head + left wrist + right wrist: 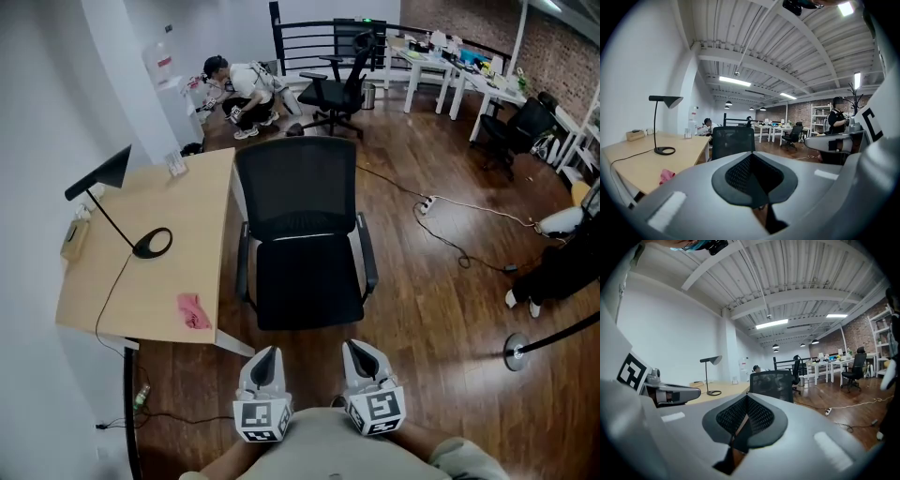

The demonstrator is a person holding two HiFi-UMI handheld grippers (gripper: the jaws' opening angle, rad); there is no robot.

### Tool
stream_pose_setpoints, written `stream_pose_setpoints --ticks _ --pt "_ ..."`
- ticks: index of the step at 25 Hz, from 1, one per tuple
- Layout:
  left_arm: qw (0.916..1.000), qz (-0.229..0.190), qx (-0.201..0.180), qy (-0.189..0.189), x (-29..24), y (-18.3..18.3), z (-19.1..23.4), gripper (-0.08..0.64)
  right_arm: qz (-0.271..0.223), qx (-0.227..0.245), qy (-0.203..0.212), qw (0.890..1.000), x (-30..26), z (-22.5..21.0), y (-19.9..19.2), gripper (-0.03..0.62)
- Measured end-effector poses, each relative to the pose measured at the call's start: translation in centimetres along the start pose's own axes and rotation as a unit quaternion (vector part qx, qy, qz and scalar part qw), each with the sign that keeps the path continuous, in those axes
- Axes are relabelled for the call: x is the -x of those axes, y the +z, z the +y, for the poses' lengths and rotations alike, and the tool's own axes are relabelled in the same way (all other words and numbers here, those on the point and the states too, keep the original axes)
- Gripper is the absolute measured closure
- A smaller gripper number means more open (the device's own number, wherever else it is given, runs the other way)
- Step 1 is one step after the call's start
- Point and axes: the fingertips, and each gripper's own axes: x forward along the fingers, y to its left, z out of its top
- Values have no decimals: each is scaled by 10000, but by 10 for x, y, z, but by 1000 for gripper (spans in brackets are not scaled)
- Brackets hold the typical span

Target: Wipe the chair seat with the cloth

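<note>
Both closed and empty, left gripper [266, 354] and right gripper [359, 348] face the chair seat [307, 286]; cloth [194, 311] lies lower left on the worktop [141, 291], handy.

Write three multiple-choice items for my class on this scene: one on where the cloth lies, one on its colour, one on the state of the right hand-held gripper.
1. Where does the cloth lie?
A. on the chair seat
B. on the desk
C. on the floor

2. What colour is the cloth?
A. pink
B. blue
C. white

3. How do the jaws of the right hand-held gripper stand?
A. wide apart
B. closed on the cloth
C. together, with nothing between them

Answers: B, it rests near the desk's front edge; A, it shows pink against the pale wood; C, the right gripper view shows the pads meeting.
</note>
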Motion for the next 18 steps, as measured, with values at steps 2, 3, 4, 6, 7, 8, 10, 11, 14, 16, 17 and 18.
stream_pose_setpoints --ticks 2,3,4,6,7,8,10,11,14,16,17,18 --pt "10000 -28 -19 -67 4 2 9 555 -3 41 -28 10000 -3 11 3 592" --pt "9999 -39 -26 -95 5 2 13 555 11 48 -27 10000 -5 16 3 592" --pt "9999 -54 -34 -119 5 2 18 555 25 57 -18 10000 -7 22 2 592" --pt "9998 -66 -39 -162 5 3 26 555 50 102 -6 9999 -11 31 2 592" --pt "9998 -58 -36 -186 5 3 28 555 63 116 -16 9999 -12 34 1 592" --pt "9998 -52 -34 -213 5 3 30 555 82 113 -39 9999 -12 35 1 592" --pt "9996 -70 -46 -272 5 4 31 555 117 92 -97 9998 -14 37 -1 592" --pt "9995 -81 -52 -298 5 4 32 555 127 89 -120 9998 -15 37 -2 592" --pt "9993 -78 -56 -350 4 3 35 555 139 74 -178 9997 -16 40 -4 592" --pt "9992 -56 -76 -378 5 1 36 555 173 64 -209 9996 -15 41 -5 592" --pt "9992 -50 -84 -390 6 0 35 555 189 65 -216 9996 -14 41 -6 592" --pt "9991 -48 -88 -403 6 0 34 555 197 69 -218 9995 -14 42 -7 592"
